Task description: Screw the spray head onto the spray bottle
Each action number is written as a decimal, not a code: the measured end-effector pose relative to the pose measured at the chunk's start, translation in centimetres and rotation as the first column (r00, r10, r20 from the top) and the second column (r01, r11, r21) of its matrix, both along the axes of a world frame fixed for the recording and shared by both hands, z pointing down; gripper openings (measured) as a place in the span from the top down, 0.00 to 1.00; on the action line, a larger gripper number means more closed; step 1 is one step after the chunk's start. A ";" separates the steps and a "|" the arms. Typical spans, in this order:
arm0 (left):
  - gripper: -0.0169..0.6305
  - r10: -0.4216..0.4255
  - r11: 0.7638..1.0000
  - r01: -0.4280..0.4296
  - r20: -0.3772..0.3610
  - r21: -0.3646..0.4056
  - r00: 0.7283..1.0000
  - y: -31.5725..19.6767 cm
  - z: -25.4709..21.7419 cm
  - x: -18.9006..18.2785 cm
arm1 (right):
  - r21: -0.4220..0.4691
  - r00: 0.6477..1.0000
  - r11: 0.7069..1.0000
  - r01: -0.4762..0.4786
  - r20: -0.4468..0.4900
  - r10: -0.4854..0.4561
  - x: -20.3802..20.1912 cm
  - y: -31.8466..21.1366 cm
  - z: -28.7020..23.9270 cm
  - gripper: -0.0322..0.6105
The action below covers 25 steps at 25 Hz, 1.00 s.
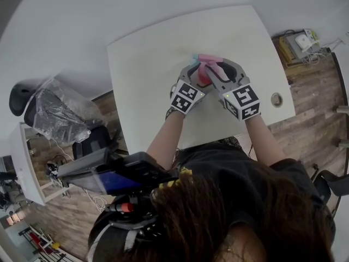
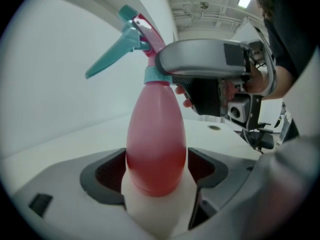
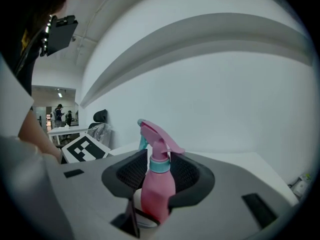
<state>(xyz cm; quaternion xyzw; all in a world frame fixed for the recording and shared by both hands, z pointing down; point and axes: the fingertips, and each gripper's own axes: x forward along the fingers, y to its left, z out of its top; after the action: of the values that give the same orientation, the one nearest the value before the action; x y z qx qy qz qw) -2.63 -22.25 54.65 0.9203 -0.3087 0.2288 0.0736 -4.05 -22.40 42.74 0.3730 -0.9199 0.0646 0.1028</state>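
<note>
left gripper (image 2: 156,184), lower centre: jaws clamped on spray bottle (image 2: 155,134) body | right gripper (image 3: 159,176), lower centre: jaws closed on spray head (image 3: 157,139) at its teal collar | bottle centre frame, over white table (image 1: 147,81), head on neck

Black short-sleeved top (image 1: 245,184); grey left gripper (image 1: 198,70), grey right gripper (image 1: 214,68), black-and-white marker cubes (image 1: 187,96)
</note>
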 end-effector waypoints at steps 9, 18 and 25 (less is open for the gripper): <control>0.35 0.050 0.998 -0.051 0.015 0.042 0.999 1.4 -1.6 -0.9 | -0.022 0.996 0.999 0.046 0.073 -0.044 1.0 0.2 -0.2 0.67; 0.46 0.032 0.995 -0.032 -0.002 0.092 0.999 3.4 -3.7 -3.5 | -0.049 0.992 0.998 0.039 0.124 -0.032 3.9 0.7 -0.2 0.66; 0.79 -0.056 0.988 0.063 -0.049 0.140 0.997 3.4 -5.7 -4.8 | -0.062 0.990 0.998 0.026 0.138 -0.017 5.1 0.8 0.1 0.66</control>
<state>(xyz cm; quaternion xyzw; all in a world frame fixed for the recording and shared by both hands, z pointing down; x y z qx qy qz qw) -7.46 -18.85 48.96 0.9185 -0.3497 0.1833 0.0218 1.04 -21.62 42.80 0.3542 -0.9262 0.1183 0.0515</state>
